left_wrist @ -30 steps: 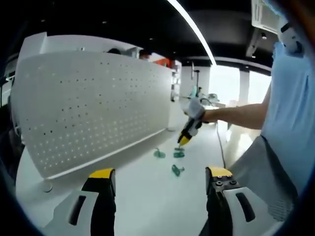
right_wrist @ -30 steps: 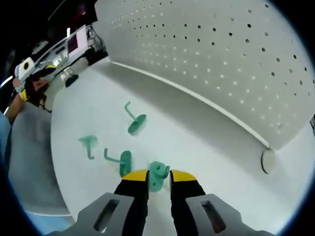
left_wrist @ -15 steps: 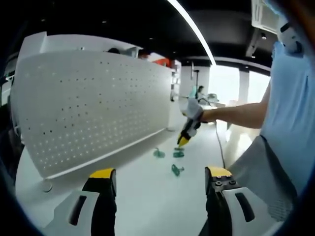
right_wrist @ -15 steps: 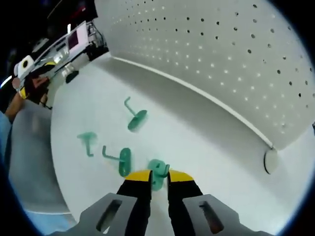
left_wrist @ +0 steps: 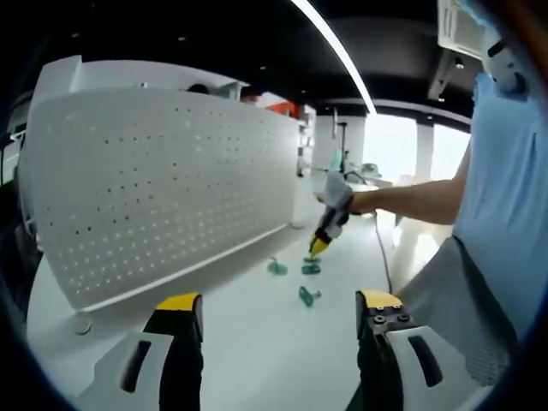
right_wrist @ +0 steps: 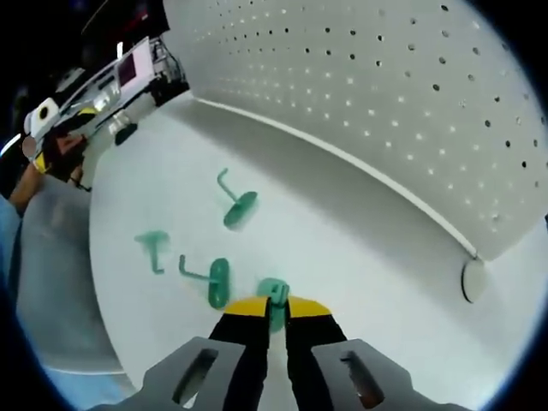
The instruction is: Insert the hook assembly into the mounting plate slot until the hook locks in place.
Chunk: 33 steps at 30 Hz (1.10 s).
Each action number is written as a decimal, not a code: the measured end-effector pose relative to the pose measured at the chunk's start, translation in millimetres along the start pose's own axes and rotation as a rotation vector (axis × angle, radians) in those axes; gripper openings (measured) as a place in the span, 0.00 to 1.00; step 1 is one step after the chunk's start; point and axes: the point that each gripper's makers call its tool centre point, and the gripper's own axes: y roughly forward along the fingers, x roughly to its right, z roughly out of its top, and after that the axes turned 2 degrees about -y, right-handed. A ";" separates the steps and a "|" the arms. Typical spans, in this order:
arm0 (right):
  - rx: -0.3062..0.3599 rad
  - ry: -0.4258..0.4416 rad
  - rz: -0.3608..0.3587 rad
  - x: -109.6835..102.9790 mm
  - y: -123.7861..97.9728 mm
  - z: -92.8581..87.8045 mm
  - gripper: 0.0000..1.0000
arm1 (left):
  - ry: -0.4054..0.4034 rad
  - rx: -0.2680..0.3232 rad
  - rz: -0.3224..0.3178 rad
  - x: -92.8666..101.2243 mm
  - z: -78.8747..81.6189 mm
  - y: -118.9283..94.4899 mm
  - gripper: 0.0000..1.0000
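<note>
Open white tabletop [right_wrist: 342, 223] beside three loose green hooks [right_wrist: 214, 278]; pegboard [right_wrist: 385, 94] behind.

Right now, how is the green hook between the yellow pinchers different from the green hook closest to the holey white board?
The pinched hook sits between the right gripper tips, which have closed around it; the far hook lies alone on the white table, untouched. The pinched hook is partly hidden by the tips, while the far hook shows whole: round base and bent stem. Both are green and the same kind.
</note>
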 end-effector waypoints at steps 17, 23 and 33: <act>0.017 0.009 -0.008 -2.1 -2.5 0.3 0.01 | 0.002 0.001 -0.007 1.1 0.4 -0.3 0.74; 0.043 0.011 -0.021 -1.4 -5.1 5.4 0.01 | 0.003 0.001 -0.010 1.8 0.7 -0.3 0.73; 0.095 -0.003 -0.046 0.2 -12.4 19.3 0.01 | 0.003 0.005 -0.010 1.5 2.0 -0.6 0.73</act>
